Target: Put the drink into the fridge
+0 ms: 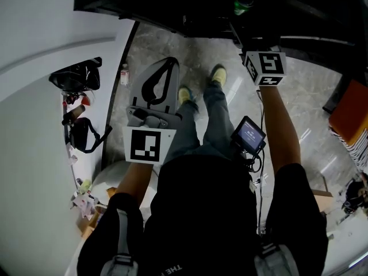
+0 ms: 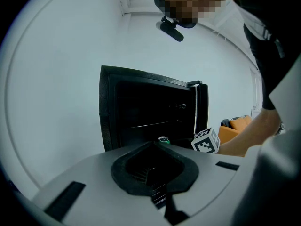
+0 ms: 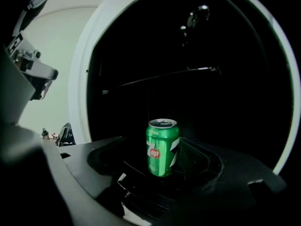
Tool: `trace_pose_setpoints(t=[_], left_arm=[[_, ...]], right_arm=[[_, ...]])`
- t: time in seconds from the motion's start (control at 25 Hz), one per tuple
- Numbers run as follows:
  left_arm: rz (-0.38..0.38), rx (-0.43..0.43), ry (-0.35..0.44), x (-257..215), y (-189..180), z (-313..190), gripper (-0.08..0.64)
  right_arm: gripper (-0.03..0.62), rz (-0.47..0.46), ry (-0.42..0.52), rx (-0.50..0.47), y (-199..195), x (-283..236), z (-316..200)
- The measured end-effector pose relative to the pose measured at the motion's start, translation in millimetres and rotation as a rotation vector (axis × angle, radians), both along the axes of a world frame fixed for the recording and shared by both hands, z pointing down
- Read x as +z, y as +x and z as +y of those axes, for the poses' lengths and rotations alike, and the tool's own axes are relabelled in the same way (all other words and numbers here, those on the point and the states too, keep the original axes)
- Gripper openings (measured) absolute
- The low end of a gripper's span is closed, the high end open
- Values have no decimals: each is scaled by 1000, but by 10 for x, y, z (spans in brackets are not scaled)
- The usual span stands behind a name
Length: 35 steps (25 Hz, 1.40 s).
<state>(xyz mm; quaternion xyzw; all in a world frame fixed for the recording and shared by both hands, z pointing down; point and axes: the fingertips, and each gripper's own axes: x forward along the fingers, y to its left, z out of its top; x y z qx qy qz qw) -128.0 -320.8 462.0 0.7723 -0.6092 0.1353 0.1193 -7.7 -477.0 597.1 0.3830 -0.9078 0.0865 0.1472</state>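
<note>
Right gripper is reaching at the fridge, jaws clamped on the green can. The can is upright and sits at the mouth of the opening, below the wire shelf. There's dark open space above and to both sides of it, and nothing is touching its rim. I can't tell how far past the front edge it is. The door stands edge-on at the right of the opening. Left gripper is held low over the floor, well back from the fridge, jaws closed together on nothing. The pale wall runs along the fridge's left side.
</note>
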Motion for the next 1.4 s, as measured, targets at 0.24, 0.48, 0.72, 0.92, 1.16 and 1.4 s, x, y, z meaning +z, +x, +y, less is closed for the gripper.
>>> trace_pose_setpoints(t=[0.24, 0.48, 0.72, 0.92, 1.16, 1.4], left_arm=[[3, 6, 10, -90, -15, 85, 12], [3, 9, 25, -221, 15, 75, 12], [-4, 21, 48, -372, 23, 110, 12], [-7, 36, 71, -545, 57, 261, 12], [-10, 71, 104, -694, 43, 533, 12], [10, 105, 130, -854, -70, 911, 12]], right_arm=[[337, 20, -18, -1, 78, -87, 255], [336, 4, -43, -13, 146, -315, 440], [302, -2, -26, -48, 142, -659, 673], [193, -13, 18, -29, 214, -991, 913], [59, -26, 59, 24, 257, -1228, 1281], [38, -11, 61, 68, 206, -1443, 1770]])
